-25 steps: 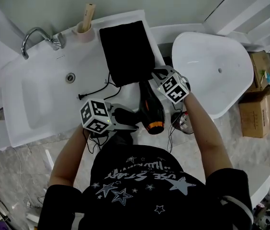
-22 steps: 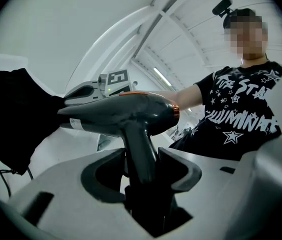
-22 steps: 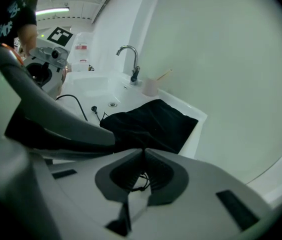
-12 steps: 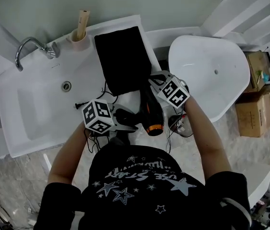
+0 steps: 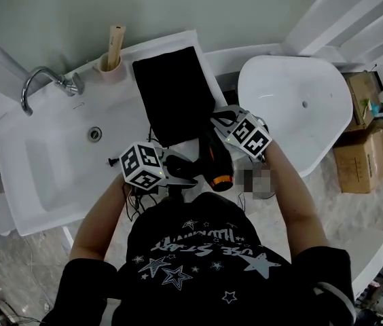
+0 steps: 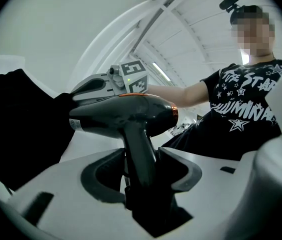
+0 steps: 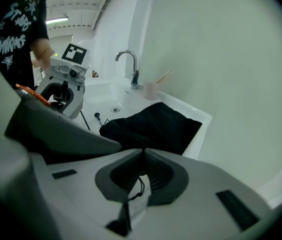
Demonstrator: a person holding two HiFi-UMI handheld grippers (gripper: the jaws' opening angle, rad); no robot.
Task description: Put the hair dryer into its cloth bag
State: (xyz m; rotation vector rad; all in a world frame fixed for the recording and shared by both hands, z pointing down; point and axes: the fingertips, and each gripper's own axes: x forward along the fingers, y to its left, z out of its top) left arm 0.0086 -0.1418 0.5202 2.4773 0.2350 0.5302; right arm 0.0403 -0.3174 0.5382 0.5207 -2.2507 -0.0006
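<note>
Black cloth bag (image 5: 172, 90) lies flat at upper centre. Left gripper (image 6: 142, 154) clamps the hair dryer (image 6: 123, 111) by its handle, just below the bag. Right gripper (image 7: 143, 151) is closed, apparently on a drawstring (image 7: 140, 188). Pull the mouth open before feeding the nozzle in.

— What can't you see from there?
— In the head view I lose the hair dryer's (image 5: 216, 156) nozzle end under the right gripper (image 5: 219, 116). Its cable (image 5: 133, 197) drops off the counter's (image 5: 123, 128) near edge beneath the person's shirt (image 5: 191, 250).
— And the right tongs?
— Closed, with a thin cord (image 7: 138, 183) between them. It's too dark for me to tell where it leads. They cover the cloth bag's (image 7: 153, 124) near hem.
</note>
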